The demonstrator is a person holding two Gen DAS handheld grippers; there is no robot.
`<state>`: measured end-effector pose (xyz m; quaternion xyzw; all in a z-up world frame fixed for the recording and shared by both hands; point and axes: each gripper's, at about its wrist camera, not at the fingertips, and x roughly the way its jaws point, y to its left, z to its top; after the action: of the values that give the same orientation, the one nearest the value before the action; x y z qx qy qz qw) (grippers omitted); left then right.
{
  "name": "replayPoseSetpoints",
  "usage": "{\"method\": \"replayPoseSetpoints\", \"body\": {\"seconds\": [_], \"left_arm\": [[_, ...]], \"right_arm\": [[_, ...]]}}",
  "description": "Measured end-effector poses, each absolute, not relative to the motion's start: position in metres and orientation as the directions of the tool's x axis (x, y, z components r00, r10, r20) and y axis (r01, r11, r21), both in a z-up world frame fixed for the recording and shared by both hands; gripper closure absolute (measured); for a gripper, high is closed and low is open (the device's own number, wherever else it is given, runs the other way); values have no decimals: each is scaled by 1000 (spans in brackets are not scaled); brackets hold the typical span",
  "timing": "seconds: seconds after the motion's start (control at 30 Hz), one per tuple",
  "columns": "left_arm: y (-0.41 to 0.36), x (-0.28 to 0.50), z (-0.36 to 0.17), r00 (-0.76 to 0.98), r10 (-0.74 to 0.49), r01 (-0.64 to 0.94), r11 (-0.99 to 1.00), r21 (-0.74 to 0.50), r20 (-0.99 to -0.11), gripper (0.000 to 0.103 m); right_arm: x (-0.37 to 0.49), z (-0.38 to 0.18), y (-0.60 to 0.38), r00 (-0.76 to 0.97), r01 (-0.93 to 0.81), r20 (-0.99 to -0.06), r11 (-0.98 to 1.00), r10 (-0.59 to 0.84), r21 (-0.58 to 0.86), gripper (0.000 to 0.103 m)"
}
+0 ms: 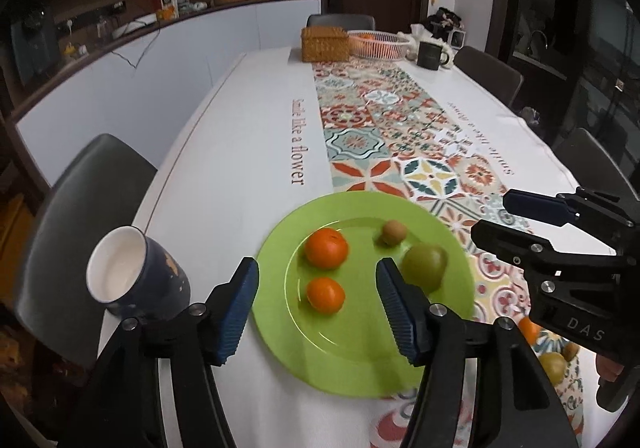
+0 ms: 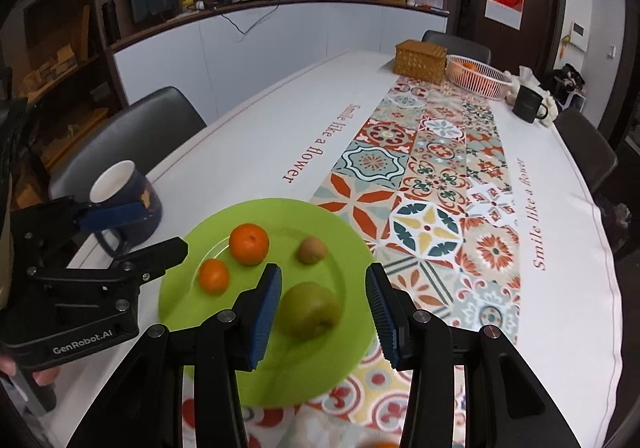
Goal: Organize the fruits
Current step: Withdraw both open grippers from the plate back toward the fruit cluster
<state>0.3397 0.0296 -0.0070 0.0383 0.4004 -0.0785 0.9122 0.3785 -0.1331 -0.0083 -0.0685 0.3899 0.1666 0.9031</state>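
A green plate [image 1: 280, 312] [image 2: 180, 300] lies on the near end of the table. It holds a large orange [image 1: 326, 248] [image 2: 249, 243], a small orange [image 1: 325, 295] [image 2: 214, 277], a kiwi [image 1: 394, 233] [image 2: 311, 249] and a green apple [image 1: 424, 264] [image 2: 310, 310]. My left gripper [image 1: 317, 266] [image 2: 164, 228] hovers open over the plate's left half, with the small orange in line between its fingers and untouched. My right gripper [image 2: 323, 271] [image 1: 494, 214] is open too, with the apple between its blue pads [image 2: 264, 312] and clear of both.
A dark blue mug [image 1: 136, 280] [image 2: 120, 200] stands left of the plate near the table edge. More fruit [image 1: 554, 366] lies on the runner by the right gripper. A wicker box [image 1: 324, 44], a pink basket [image 1: 378, 44] and a black mug [image 1: 431, 54] stand at the far end. Chairs ring the table.
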Motion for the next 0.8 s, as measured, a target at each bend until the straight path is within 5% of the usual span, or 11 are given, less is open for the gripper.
{"method": "replayPoseSetpoints", "body": {"seconds": [0.8], "left_arm": [[-17, 197, 51, 767, -167, 218, 976, 7, -620, 26]], "right_arm": [[231, 50, -198, 795, -315, -553, 949, 249, -26, 45]]}}
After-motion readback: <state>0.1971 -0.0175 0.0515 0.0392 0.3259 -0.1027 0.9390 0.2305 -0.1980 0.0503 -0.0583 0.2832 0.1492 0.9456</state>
